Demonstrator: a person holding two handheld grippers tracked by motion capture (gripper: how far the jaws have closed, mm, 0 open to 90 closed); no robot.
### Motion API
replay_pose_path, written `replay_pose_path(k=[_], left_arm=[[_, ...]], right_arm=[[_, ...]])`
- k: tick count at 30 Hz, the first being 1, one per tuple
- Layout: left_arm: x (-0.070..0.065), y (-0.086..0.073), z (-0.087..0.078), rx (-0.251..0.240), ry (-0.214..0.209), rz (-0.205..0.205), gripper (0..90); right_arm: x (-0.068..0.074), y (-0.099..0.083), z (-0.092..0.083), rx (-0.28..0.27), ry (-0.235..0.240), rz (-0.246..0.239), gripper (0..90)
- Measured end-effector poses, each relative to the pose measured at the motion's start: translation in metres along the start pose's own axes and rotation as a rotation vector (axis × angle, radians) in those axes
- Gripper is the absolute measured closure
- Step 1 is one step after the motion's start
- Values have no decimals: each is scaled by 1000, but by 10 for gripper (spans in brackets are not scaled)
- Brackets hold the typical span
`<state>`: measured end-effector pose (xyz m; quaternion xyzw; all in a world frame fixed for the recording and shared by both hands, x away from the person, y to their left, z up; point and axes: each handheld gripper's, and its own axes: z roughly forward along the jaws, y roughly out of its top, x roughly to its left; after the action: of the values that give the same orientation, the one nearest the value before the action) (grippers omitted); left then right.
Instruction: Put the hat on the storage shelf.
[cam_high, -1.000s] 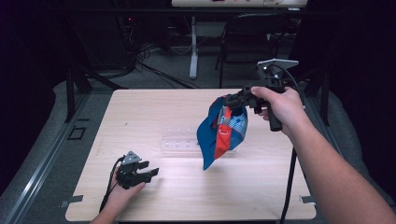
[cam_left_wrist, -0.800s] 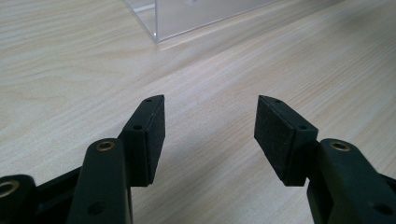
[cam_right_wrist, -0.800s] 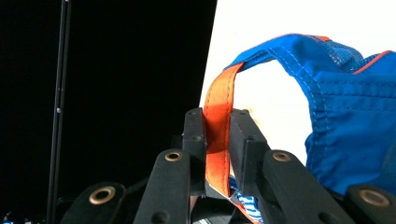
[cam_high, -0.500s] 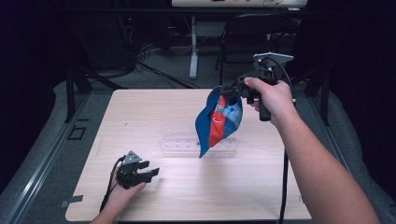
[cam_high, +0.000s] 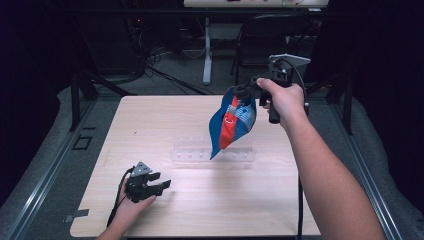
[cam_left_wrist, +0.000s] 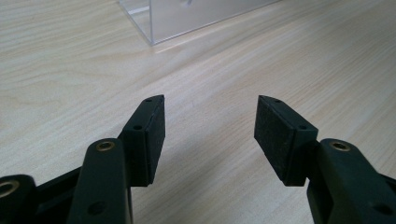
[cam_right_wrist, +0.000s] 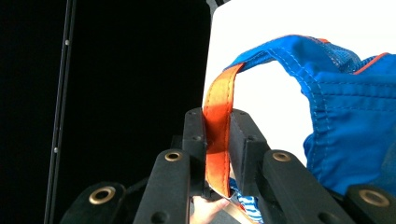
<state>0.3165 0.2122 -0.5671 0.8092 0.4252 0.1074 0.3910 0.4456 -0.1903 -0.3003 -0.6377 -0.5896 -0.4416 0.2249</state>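
Right gripper (cam_high: 243, 91) sits in the upper right of the high view, jaws clamped on the orange strap (cam_right_wrist: 215, 135) of a blue bag (cam_high: 231, 122); the right gripper view confirms the strap pinched flat between both pads. The bag hangs free in the air, right of centre, its lowest point just above the clear acrylic rack (cam_high: 212, 152) on the wooden table (cam_high: 150, 125).

Change noted: over the last second the bag has travelled up and toward the far edge, from lower over the table's right half to its present height, and now hangs straighter.

Left gripper (cam_high: 157, 186) lies in the lower left, jaws spread wide and empty, resting low over bare wood.

Assessment: the lift appears complete and the grip secure; a thin strap may let the bag swing during transfer.
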Motion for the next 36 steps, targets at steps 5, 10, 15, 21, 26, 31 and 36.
replay_pose_path(k=[5, 10, 15, 21, 26, 31, 36], left_arm=[[0, 0, 0, -2, 0, -4, 439], [-2, 0, 0, 0, -3, 1, 438], [-8, 1, 2, -20, -7, 26, 439], [-9, 2, 1, -4, -14, 39, 440], [-8, 1, 2, -13, -12, 31, 442], [-9, 2, 2, -14, -11, 32, 442], [-6, 2, 1, -14, -11, 22, 443]], right_arm=[[-1, 2, 2, -6, 13, 3, 781], [-1, 2, 8, -12, 8, 10, 781], [-5, 3, 15, 0, 12, 7, 781], [-7, 3, 22, 4, 18, 7, 780], [-12, 2, 30, 19, 22, 8, 781], [-15, 0, 33, 24, 16, 9, 780], [-19, -3, 36, 38, -6, 3, 780]])
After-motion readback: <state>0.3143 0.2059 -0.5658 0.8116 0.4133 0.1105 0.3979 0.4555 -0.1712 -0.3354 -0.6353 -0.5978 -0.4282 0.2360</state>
